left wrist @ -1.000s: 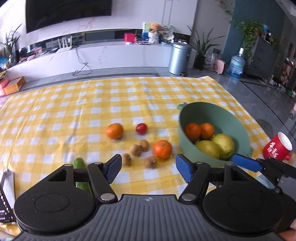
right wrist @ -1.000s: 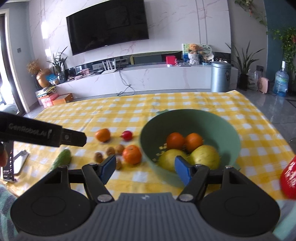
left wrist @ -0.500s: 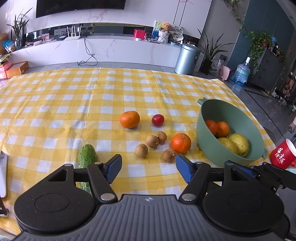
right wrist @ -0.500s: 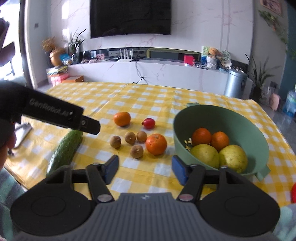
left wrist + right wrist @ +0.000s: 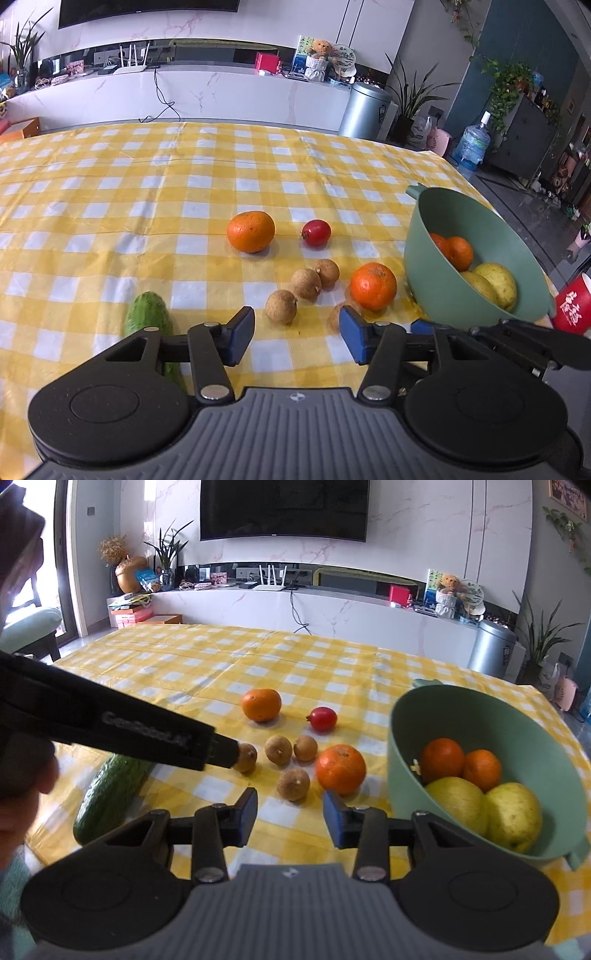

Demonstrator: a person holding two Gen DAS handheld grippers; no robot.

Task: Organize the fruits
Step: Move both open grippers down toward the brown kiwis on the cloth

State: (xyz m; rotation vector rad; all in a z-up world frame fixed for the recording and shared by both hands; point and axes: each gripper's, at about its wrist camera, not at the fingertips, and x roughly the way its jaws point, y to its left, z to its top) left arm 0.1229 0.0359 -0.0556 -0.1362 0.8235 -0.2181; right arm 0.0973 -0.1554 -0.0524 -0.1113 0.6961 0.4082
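Both grippers low over fruit on checked cloth, jaws closing, nothing gripped.
Green bowl at right w/ 2 oranges + 2 pears; cucumber near left; 2 oranges, red fruit, 4 brown fruits loose mid-cloth. Left gripper & right gripper part open, empty.

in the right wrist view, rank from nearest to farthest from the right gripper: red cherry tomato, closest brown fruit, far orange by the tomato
1. Closest brown fruit: just beyond the right gripper, between its closing, empty fingers' line.
2. Red cherry tomato: farther back, slightly right of centre.
3. Far orange: a little farther back, left of the tomato.
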